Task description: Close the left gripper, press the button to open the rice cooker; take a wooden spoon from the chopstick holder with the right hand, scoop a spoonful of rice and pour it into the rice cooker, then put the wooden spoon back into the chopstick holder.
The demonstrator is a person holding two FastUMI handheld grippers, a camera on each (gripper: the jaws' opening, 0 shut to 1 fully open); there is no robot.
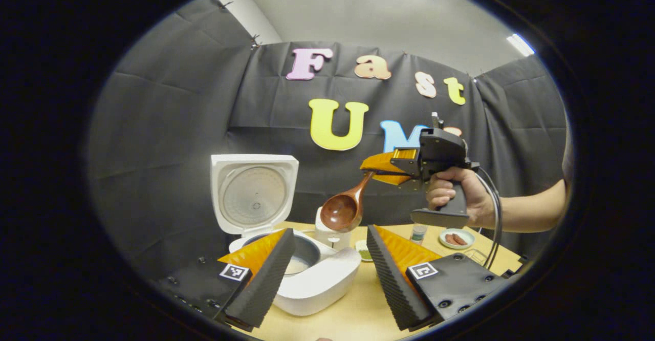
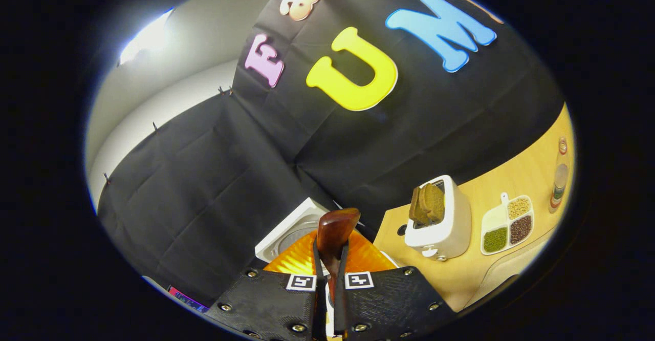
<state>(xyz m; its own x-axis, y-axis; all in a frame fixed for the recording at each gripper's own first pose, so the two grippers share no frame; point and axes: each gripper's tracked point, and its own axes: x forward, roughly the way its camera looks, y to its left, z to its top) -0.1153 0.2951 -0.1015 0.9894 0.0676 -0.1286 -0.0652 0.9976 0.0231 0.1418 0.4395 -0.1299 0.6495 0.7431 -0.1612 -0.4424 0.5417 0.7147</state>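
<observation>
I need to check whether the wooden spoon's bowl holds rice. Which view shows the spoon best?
The left gripper view: the whole wooden spoon hangs from the right hand-held gripper, bowl facing the camera. The right gripper view shows just its handle between the fingers.

L gripper [image 1: 330, 259] sat low w/ fingers spread wide apart, nothing between them. R gripper [image 1: 381, 169] was held up in the air by a hand [image 1: 458, 195] on its grip, forearm reaching in from the right, fingers clamped on the wooden spoon [image 1: 345, 205] handle.
</observation>
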